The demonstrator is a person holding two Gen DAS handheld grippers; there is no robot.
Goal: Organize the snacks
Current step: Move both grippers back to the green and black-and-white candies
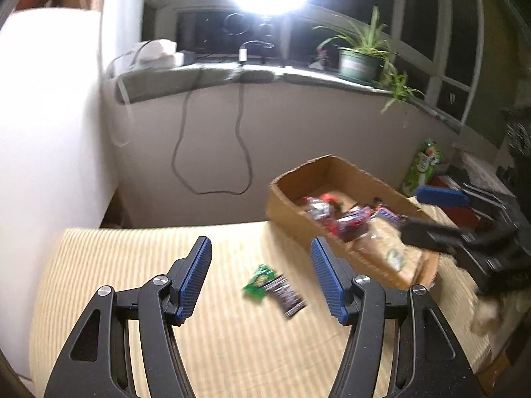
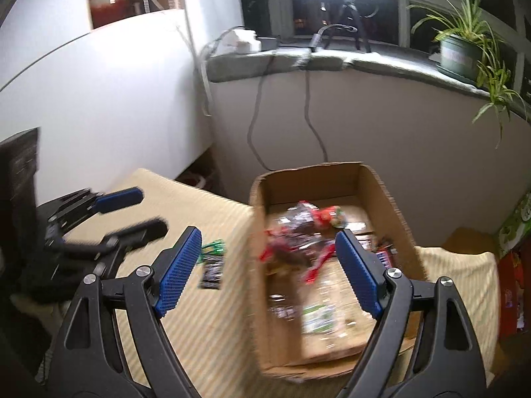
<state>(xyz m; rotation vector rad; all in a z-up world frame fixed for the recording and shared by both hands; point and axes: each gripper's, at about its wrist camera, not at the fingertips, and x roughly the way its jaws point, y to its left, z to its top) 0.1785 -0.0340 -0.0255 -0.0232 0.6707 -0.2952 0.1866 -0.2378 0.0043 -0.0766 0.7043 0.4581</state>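
An open cardboard box (image 1: pixel 292 212) (image 2: pixel 255 285) stands on the striped table cloth and holds several snack packets (image 1: pixel 335 215) (image 2: pixel 298 238). A green packet (image 1: pixel 259 280) (image 2: pixel 212 248) and a dark packet (image 1: pixel 287 293) (image 2: pixel 212 272) lie on the cloth left of the box. My left gripper (image 1: pixel 262 278) is open and empty, above these two packets. My right gripper (image 2: pixel 268 272) is open and empty, over the box's left wall. The right gripper also shows in the left wrist view (image 1: pixel 428 212), and the left gripper in the right wrist view (image 2: pixel 132 212).
The table (image 1: pixel 116 265) stands against a grey wall under a window sill with a potted plant (image 1: pixel 361 59) and cables. A green package (image 1: pixel 423 165) and red items sit right of the box. A white wall is to the left.
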